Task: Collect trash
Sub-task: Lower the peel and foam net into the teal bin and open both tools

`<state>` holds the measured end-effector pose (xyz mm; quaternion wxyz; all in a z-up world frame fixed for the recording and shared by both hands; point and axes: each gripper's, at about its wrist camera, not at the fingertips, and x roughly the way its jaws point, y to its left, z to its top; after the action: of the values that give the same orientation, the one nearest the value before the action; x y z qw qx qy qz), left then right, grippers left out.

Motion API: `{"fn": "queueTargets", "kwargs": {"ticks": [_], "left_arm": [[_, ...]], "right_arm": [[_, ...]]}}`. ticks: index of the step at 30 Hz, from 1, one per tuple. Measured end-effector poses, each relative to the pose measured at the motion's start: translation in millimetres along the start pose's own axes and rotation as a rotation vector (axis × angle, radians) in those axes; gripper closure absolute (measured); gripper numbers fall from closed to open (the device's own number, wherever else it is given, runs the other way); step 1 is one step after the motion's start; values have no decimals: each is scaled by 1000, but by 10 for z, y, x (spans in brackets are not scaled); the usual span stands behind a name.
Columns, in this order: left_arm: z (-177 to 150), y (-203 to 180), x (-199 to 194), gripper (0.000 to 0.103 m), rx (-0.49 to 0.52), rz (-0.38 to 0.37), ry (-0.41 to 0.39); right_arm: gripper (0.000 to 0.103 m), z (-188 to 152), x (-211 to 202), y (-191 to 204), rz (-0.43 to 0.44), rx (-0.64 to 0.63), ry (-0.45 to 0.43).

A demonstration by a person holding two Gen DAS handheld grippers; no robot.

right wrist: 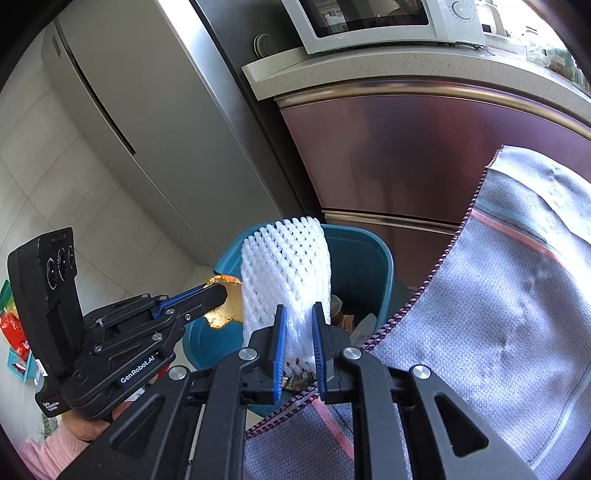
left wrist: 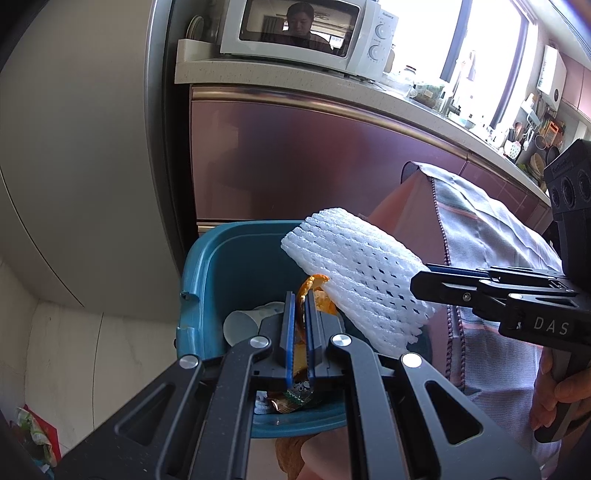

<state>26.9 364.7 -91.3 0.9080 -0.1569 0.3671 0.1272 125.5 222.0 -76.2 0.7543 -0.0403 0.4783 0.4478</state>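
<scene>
A teal trash bin stands on the floor below both grippers, with a paper cup and wrappers inside. My left gripper is shut on an orange-gold scrap above the bin's mouth. My right gripper is shut on a white foam fruit net, its blue pads squeezing the net's lower end. The foam net hangs over the bin's right side, touching the scrap. In the right wrist view the left gripper comes in from the left, holding the scrap over the bin.
A grey striped cloth drapes over something right of the bin. Behind stand maroon cabinets, a microwave on the counter and a grey fridge. Red packaging lies on the floor at left.
</scene>
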Motion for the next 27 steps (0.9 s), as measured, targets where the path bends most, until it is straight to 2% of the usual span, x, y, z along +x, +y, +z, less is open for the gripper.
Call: {"fn": "queueTargets", "kwargs": {"ticks": [7,18,23,27], "left_arm": [[-35,6,137,98,-1,16,26],[-37,-50,444,94,14,27,68],[-50,-53,504,77,4,21,65],[-59,-62,412,59,-6,-4,26]], "right_arm": [[89,68,163,20,-17,7,32],[81,145,306,57,-61,3,55],[78,127,284,23,-56,11,41],[70,54,136,-48,-38,33,-8]]}}
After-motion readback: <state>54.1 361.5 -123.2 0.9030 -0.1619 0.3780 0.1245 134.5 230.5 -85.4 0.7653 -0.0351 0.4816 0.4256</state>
